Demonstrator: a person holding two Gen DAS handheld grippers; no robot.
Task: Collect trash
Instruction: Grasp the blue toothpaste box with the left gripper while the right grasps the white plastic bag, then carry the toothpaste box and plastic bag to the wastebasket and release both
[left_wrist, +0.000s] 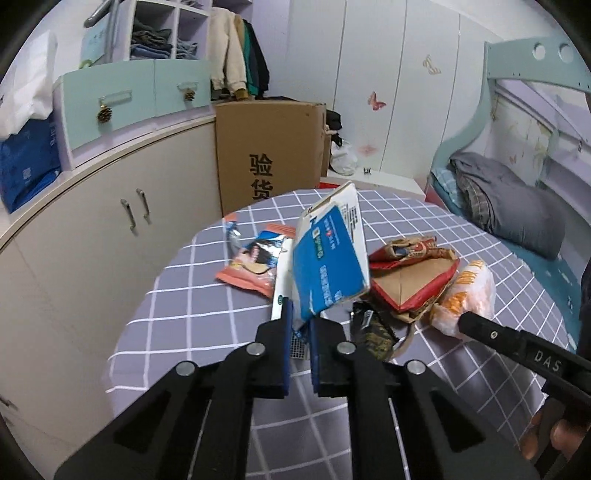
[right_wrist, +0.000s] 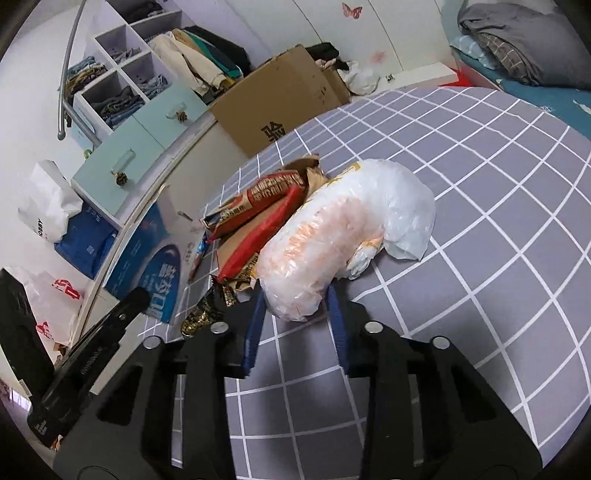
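Left gripper (left_wrist: 300, 325) clamped narrow on the lower corner of a flattened blue and white box (left_wrist: 330, 258), lifted clear of the table (left_wrist: 177, 302). Long axis of the box running up and away from the fingers, leaning a little to the right, printed blue face turned toward the camera, far white end pointing at the cardboard carton (left_wrist: 269, 147) beyond the table. Lower edge of the box hidden between the blue pads (left_wrist: 286, 332). Seen from the right wrist camera as a blue panel (right_wrist: 147, 266) off to the left, its bottom cut off behind the black arm of the other tool.

Right gripper (right_wrist: 297, 314) spread wide, one finger on each side of the near end of a crumpled plastic bag (right_wrist: 343, 236) lying on the table. Bag white with orange print, long axis pointing ahead and slightly right of the fingers; hard to tell whether the pads touch it.

Just left of the bag, a torn red and brown paper bag (right_wrist: 255, 221), lying flat, long axis roughly parallel to it. Ahead and left of the left gripper, an orange snack wrapper (left_wrist: 255, 266); to its right, a dark wrapper (left_wrist: 373, 328), partly hidden, print unreadable.
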